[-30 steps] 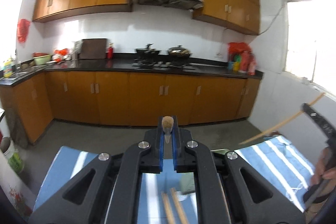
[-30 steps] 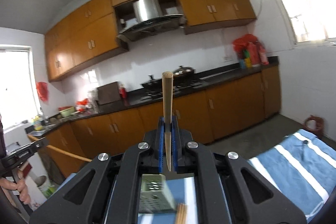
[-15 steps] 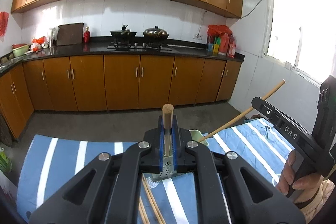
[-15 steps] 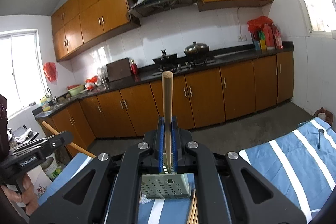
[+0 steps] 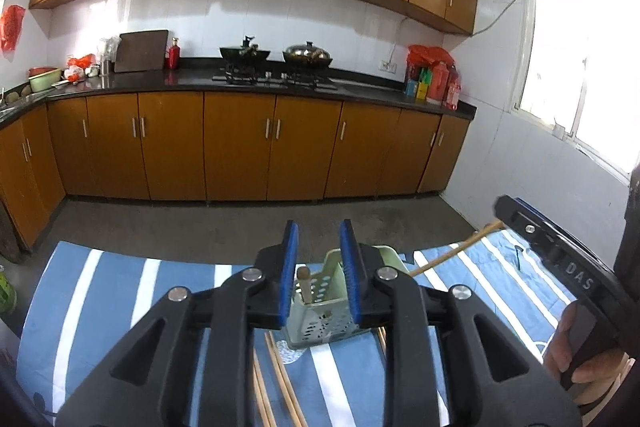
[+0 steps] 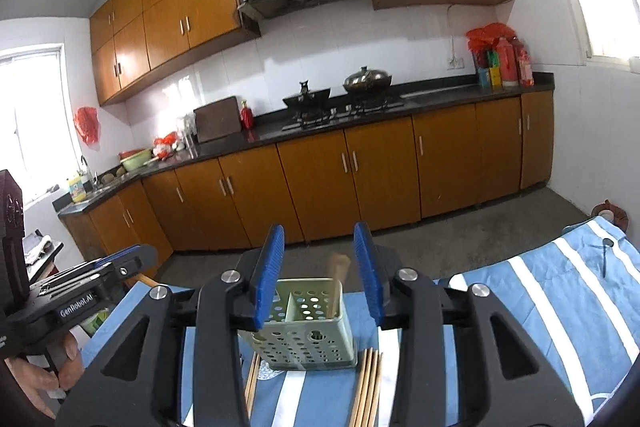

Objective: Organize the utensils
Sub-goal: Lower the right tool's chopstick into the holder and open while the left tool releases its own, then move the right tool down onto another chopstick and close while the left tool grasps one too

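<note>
Jaws of both my grippers were opening, dropping chopsticks (image 6: pixel 335 281) into the green caddy (image 6: pixel 304 331); next, the loose chopsticks (image 6: pixel 366 387) alongside.

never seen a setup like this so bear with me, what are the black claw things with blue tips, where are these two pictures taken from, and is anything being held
Each claw is a hand-held gripper; a person carries one in each hand, with a camera on it looking along its two blue-padded fingers. One picture is from the left gripper, the other from the right gripper.

Both hang over a blue striped cloth in a kitchen. On it stands a pale green perforated holder, with loose chopsticks lying beside it.

Both sets of jaws are opening and grip nothing. A wooden chopstick stands in the holder below the left gripper, and another is dropping in below the right.
</note>
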